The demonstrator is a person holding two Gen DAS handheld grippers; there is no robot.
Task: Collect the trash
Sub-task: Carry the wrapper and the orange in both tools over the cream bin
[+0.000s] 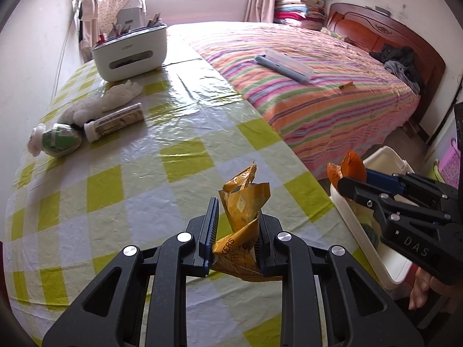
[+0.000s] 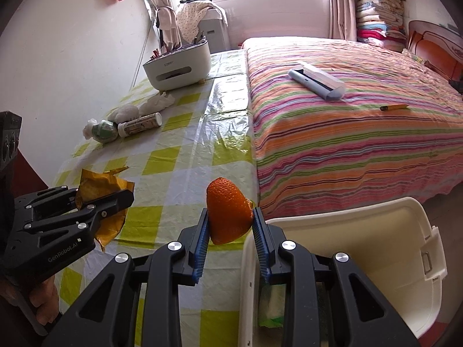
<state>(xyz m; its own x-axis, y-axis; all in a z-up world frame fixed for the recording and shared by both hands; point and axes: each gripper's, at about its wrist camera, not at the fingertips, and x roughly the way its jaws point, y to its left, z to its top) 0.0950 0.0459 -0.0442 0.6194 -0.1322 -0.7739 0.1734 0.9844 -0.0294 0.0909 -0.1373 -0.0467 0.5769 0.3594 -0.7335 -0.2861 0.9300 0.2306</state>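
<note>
My left gripper (image 1: 235, 225) is shut on a crumpled yellow snack wrapper (image 1: 244, 202) and holds it above the checked tablecloth (image 1: 144, 173). My right gripper (image 2: 230, 225) is shut on a piece of orange peel (image 2: 228, 211), held over the table's right edge beside the white trash bin (image 2: 376, 245). The bin stands on the floor between table and bed; something green and white lies inside it (image 2: 270, 309). Each gripper shows in the other's view: the right gripper with its peel (image 1: 351, 170), the left gripper with its wrapper (image 2: 98, 188).
At the table's far left lie white tissues (image 1: 115, 98), a clear tube (image 1: 115, 121) and a green wrapped ball (image 1: 60, 140). A white organiser box (image 1: 130, 52) stands at the back. A striped bed (image 1: 318, 92) carrying a grey-blue roll (image 1: 285, 65) runs along the right.
</note>
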